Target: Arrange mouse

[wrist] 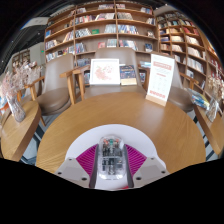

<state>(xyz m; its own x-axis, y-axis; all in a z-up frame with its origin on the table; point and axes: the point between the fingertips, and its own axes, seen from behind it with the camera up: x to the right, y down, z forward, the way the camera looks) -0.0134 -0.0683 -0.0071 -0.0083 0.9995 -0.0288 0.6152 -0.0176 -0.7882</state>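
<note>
A pale grey mouse (pixel 110 155), see-through in places with small red marks on it, sits held in my jaws, low over the near edge of a round wooden surface (pixel 60 125). The jaws stand narrow: the pink pads (pixel 88 158) press on the mouse from either side, and I can make out no gap between pad and shell. From my feed I cannot tell whether the mouse's underside touches the wood or hangs just above it.

Beyond the jaws the surface runs bare to its far rim. On that far rim, to the right, a white sign (pixel 160 80) with an orange band stands upright, tilted slightly. Behind the surface's far edge, near the middle, a white display card (pixel 104 71) faces me, with a darker book (pixel 128 72) just beside it. A wooden chair (pixel 56 75) stands left of the card, drawn up close to the surface. A second wooden table (pixel 14 132) shows further left, apart from mine.

Tall bookshelves (pixel 100 25) packed with books line the back wall, and more shelving (pixel 186 45) runs down the right side of the room.
</note>
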